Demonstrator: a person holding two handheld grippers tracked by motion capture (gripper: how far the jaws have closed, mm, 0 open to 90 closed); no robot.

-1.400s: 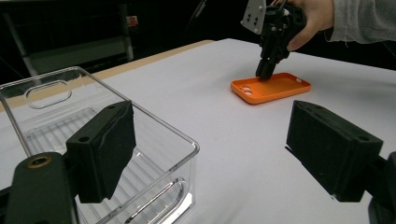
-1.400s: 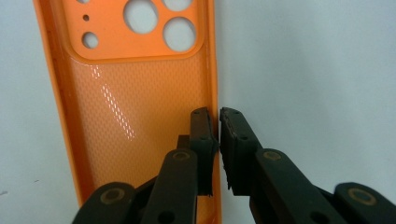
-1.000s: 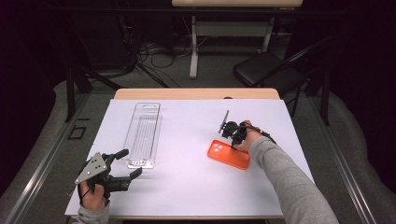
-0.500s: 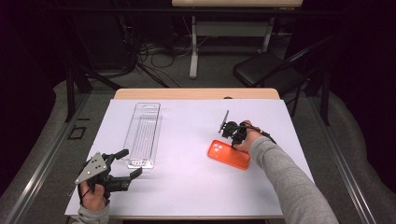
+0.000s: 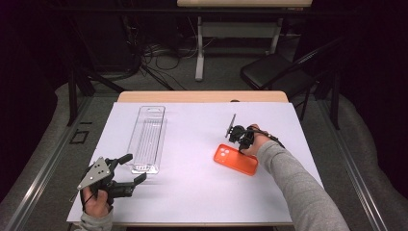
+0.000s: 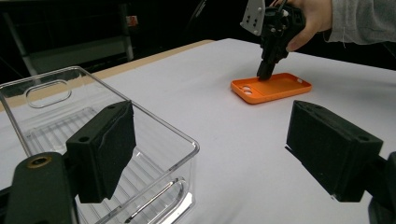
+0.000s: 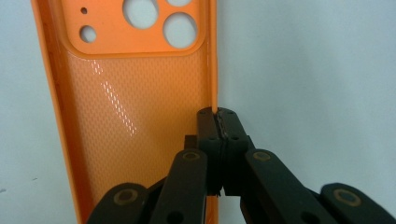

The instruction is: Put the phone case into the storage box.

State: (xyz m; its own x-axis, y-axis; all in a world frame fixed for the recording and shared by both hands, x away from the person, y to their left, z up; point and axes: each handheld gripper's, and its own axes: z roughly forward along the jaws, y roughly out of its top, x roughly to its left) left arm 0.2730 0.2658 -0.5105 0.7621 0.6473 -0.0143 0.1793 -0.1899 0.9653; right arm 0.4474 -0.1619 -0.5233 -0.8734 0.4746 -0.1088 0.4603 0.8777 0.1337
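Observation:
An orange phone case (image 5: 236,160) lies open side up on the white table cover, right of centre. My right gripper (image 5: 241,142) points down at its far long edge and is shut on that rim (image 7: 215,114). The case also shows in the left gripper view (image 6: 271,87), with the right gripper (image 6: 265,73) standing on it. A clear plastic tray (image 5: 147,138) lies left of centre, lengthwise. My left gripper (image 5: 130,169) rests open near the table's front left corner, just short of the tray's near end (image 6: 154,163), holding nothing.
The white cover (image 5: 192,159) spreads over a wooden table. A black chair (image 5: 281,72) and another table's legs stand beyond the far edge, with cables on the floor.

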